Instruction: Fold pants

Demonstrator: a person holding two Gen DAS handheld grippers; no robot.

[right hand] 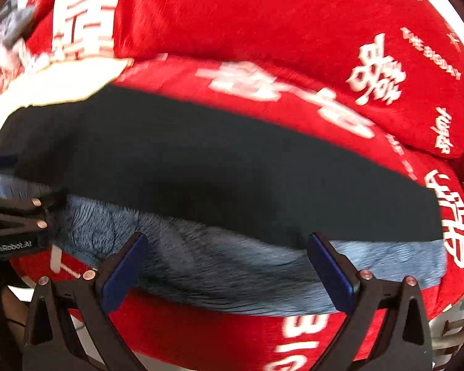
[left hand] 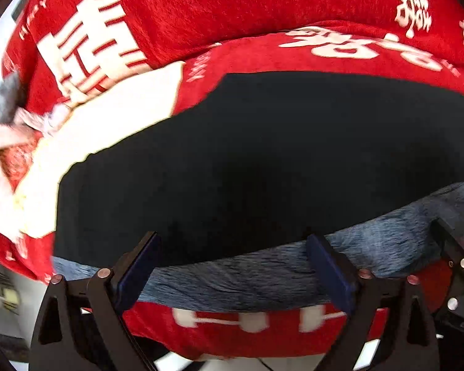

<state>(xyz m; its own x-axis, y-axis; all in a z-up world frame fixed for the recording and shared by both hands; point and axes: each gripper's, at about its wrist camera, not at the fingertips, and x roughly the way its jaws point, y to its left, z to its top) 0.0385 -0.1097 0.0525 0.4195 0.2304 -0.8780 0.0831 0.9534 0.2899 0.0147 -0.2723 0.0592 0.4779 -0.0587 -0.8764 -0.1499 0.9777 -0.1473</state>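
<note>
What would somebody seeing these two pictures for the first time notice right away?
First, the bright red plush blanket with big white characters, which fills the background of both views. On it lies the flat black pair of pants, its fuzzy blue-grey lining showing along the near edge. Low in each view, the left gripper and right gripper stand wide open over that fuzzy edge, holding nothing.

Black tongs [right hand: 227, 266] with blue pads [right hand: 122, 273], silver screws, white "GenRobot.AI" lettering.

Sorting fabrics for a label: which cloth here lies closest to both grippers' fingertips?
The fuzzy blue-grey lining strip of the black pants, not the red blanket printed with white characters.
</note>
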